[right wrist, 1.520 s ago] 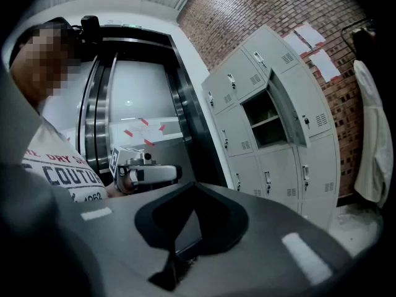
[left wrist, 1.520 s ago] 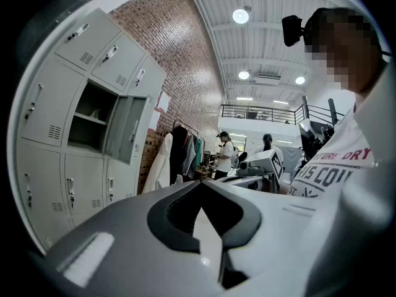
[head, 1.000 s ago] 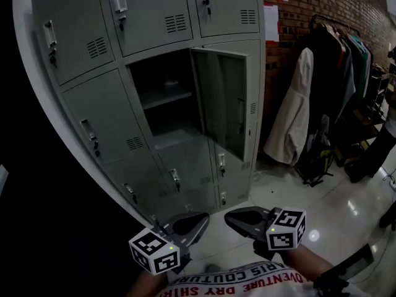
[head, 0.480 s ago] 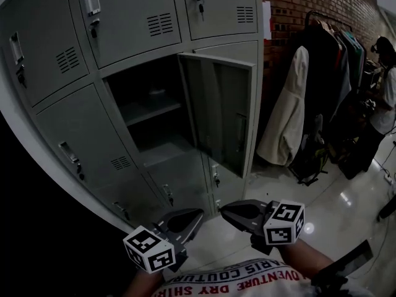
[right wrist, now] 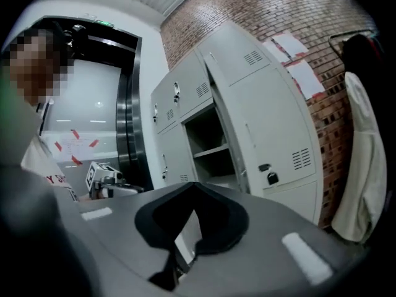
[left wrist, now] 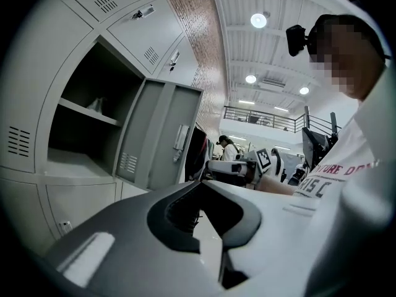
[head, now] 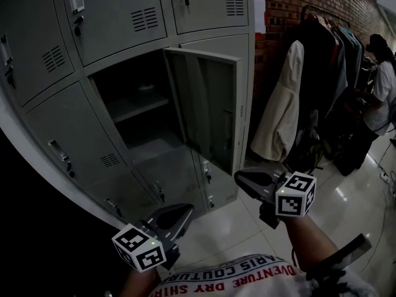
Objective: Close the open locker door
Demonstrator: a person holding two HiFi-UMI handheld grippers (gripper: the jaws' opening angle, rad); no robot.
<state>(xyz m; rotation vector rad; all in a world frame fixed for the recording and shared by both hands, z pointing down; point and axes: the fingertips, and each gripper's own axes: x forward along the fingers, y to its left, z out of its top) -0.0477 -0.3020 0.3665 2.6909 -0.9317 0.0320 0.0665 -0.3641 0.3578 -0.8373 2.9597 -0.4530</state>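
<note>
Jaws pressed together and empty on left gripper and right gripper. Held low before grey lockers, right higher than left. Locker door swung wide open off middle compartment, clear of both grippers. White coat hung on rack to right.

The lockers stand ahead of both grippers. The open door hangs ahead of and above the right gripper. Its compartment, with a shelf inside, lies ahead of the left gripper. A coat rack stands to the right gripper's right, with a person beyond it.
</note>
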